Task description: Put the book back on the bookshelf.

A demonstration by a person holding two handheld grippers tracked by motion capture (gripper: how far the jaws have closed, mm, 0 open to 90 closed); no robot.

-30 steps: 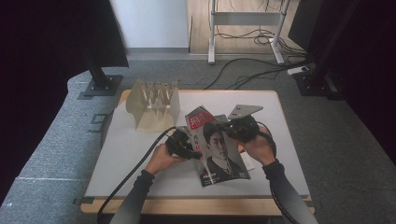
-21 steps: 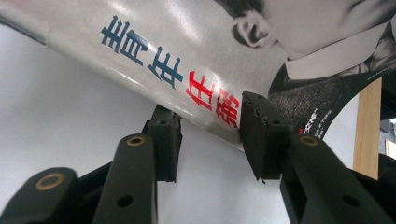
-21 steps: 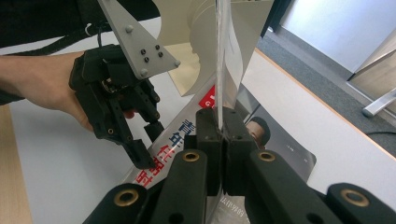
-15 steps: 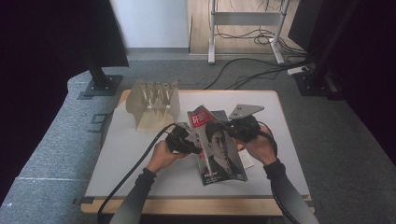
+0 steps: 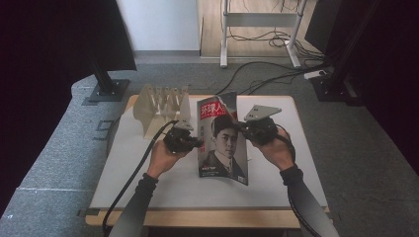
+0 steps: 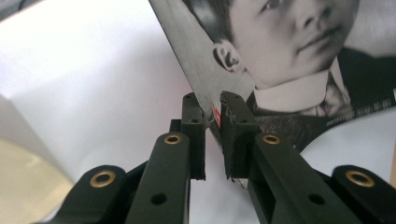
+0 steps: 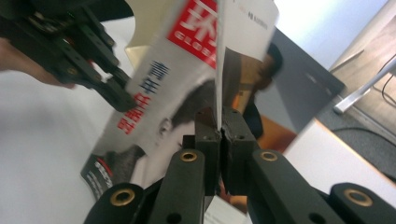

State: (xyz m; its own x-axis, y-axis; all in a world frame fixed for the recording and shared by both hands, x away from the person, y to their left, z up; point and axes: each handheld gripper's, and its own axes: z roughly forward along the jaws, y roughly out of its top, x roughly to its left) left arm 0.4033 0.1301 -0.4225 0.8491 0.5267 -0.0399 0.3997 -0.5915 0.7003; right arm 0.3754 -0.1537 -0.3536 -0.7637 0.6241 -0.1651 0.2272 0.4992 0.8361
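Note:
A magazine [image 5: 222, 143] with a man's portrait and a red title block is held tilted up over the white table [image 5: 148, 182]. My left gripper [image 5: 197, 144] grips its left edge. In the left gripper view the jaws [image 6: 212, 105] have just been closing and now pinch the magazine [image 6: 289, 60] at its spine. My right gripper [image 5: 242, 129] holds the opposite edge. In the right gripper view its jaws [image 7: 219, 119] are shut on the thin edge of the magazine [image 7: 163, 93], with the left gripper [image 7: 116, 93] on the far side.
A pale slotted rack [image 5: 160, 106] stands at the table's back left, close behind the left hand. Black stands and cables [image 5: 267, 69] lie on the grey floor beyond. The table's front edge runs just below the forearms.
The left gripper closed on the magazine's left edge and rose with it. The magazine now stands more upright and squarer to me. The right gripper stayed put.

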